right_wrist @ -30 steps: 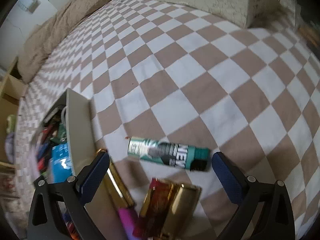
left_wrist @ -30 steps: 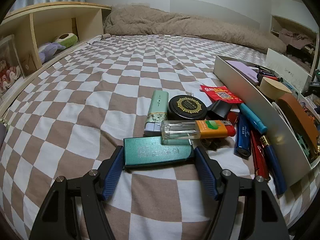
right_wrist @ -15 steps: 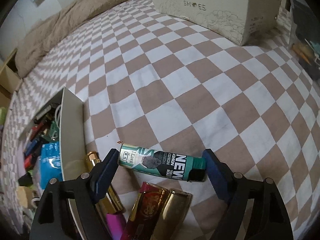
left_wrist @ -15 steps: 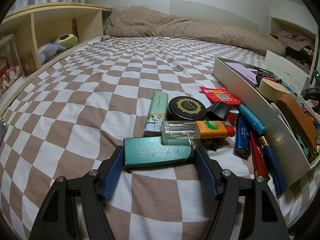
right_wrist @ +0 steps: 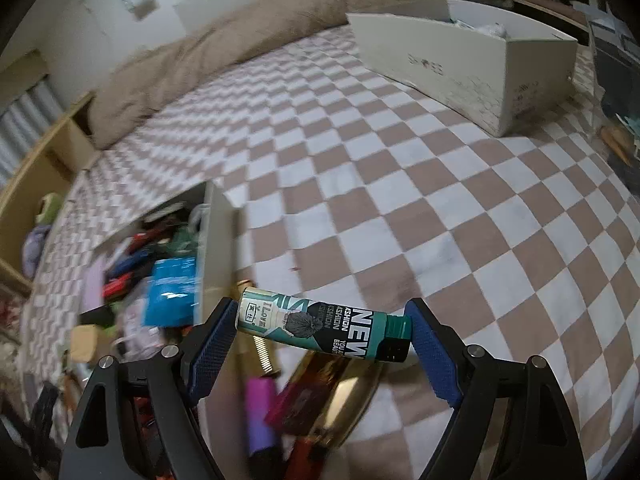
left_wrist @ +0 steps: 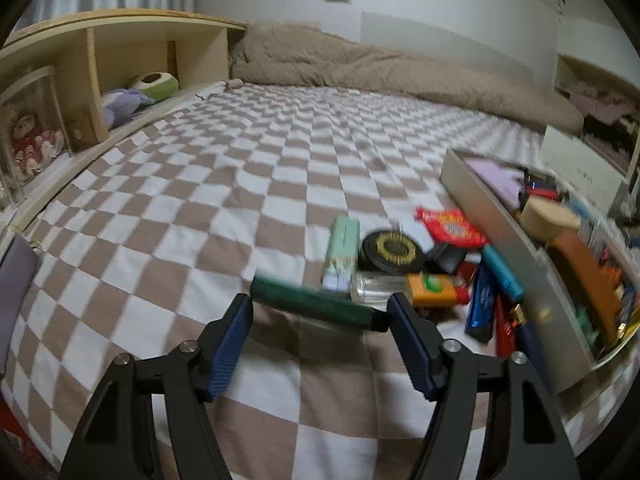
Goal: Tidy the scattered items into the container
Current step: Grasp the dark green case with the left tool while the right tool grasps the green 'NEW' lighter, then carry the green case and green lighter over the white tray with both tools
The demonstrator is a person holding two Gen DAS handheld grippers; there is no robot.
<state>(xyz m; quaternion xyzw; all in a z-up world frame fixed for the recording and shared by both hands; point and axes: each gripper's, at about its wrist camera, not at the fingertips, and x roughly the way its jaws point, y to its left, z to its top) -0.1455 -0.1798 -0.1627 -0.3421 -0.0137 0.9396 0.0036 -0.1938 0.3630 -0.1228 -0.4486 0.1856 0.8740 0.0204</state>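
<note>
Gripping: left gripper (left_wrist: 320, 316) had its blue ribbed fingers (left_wrist: 230, 344) clamped end to end on the flat dark green rectangular case (left_wrist: 316, 306), which hung tilted just clear of the checkered brown-and-white bed sheet (left_wrist: 200, 216).
Right hold: right gripper (right_wrist: 320, 332) had its fingers (right_wrist: 212, 340) pressed on both ends of the teal printed cylindrical tube with a black cap (right_wrist: 320, 328), held lengthwise, probably because the tube is too round to pinch across.
Container: long grey open-topped cardboard box (left_wrist: 496, 232) sat at three o'clock of the left gripper, already crowded with small things; in the right wrist view its wall (right_wrist: 214, 248) stood at ten o'clock of the tube, near.
Still scattered: pale green slim case (left_wrist: 342, 248), round black tin with gold pattern (left_wrist: 394, 250), orange-capped clear lighter (left_wrist: 404, 292) and blue pens (left_wrist: 484, 300) lay against the box's outer wall, likely spilled there.
Beneath tube: gold shiny case (right_wrist: 344, 396) and purple lighter (right_wrist: 260, 412) lay on the bed.
Judgement: both lifted items seemed bound for the box; the tilted case might slip.
</note>
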